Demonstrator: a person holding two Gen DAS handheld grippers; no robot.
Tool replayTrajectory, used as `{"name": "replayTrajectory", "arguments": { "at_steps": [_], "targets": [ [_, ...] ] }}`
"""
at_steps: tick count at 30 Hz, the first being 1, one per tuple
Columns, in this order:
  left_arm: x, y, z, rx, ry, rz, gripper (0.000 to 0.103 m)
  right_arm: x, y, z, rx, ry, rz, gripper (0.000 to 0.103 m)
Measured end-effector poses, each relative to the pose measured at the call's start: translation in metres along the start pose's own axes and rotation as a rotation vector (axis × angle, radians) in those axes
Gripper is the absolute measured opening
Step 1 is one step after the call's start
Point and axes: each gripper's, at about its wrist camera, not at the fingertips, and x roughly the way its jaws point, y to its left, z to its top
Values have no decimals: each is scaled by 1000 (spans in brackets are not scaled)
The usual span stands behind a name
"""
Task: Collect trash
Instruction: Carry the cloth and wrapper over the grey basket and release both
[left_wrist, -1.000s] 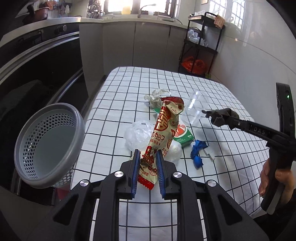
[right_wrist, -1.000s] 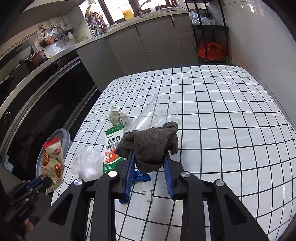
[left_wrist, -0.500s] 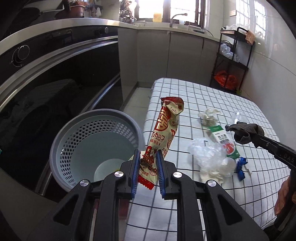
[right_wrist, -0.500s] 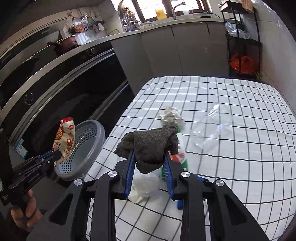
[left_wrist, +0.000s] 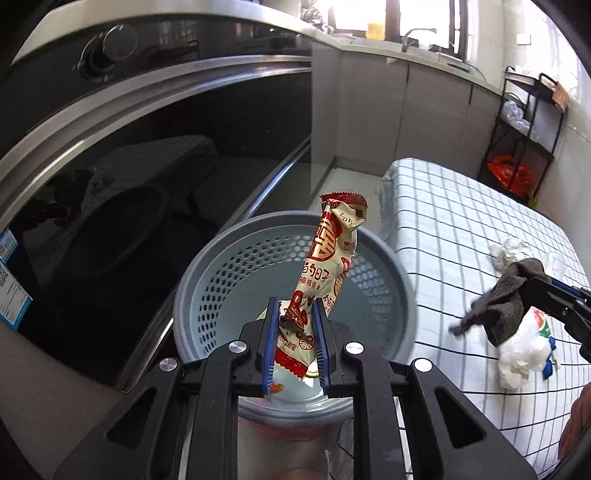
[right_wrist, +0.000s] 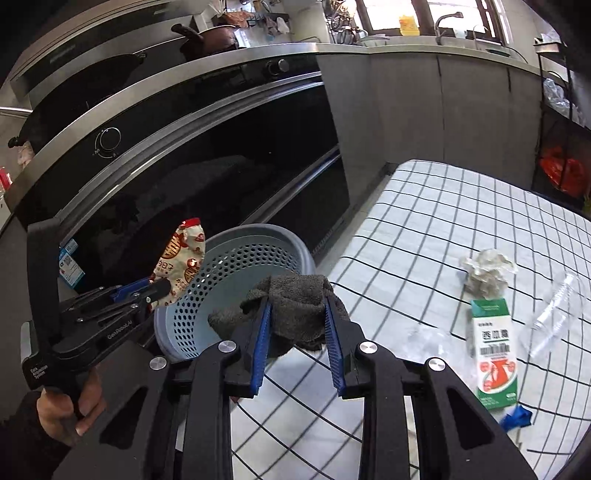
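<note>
The step in hand is the drop: the left tongs (left_wrist: 294, 332) grip the lower end of the snack wrapper (left_wrist: 328, 266), which stands upright directly above the open grey basket (left_wrist: 221, 258). The right tongs (right_wrist: 297, 325), closed on a dark cloth (right_wrist: 291, 299), hang just beside the basket rim over the tabletop (right_wrist: 461, 206). The next move probably calls for spreading the left tongs; the wrapper's height above the basket cannot be judged.

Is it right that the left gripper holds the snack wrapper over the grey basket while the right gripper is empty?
Not quite. The right gripper isn't empty: the right wrist view shows it shut on a grey cloth. The left gripper does hold the snack wrapper over the grey basket.
</note>
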Motion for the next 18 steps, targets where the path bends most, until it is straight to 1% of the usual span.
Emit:
{"name": "replayTrajectory", "arguments": {
  "at_steps": [3,8,12,18],
  "targets": [
    [11,13,-1,-17,16,17,19,26,15,8,-9,23,27,27],
    [29,26,-2,-33,57,31,19,67,26,14,-21,78,41,25],
    [39,30,-3,-27,82,42,19,82,36,21,-18,93,57,24],
    [44,40,-7,-51,100,45,19,88,46,37,-31,80,87,24]
  ]
}}
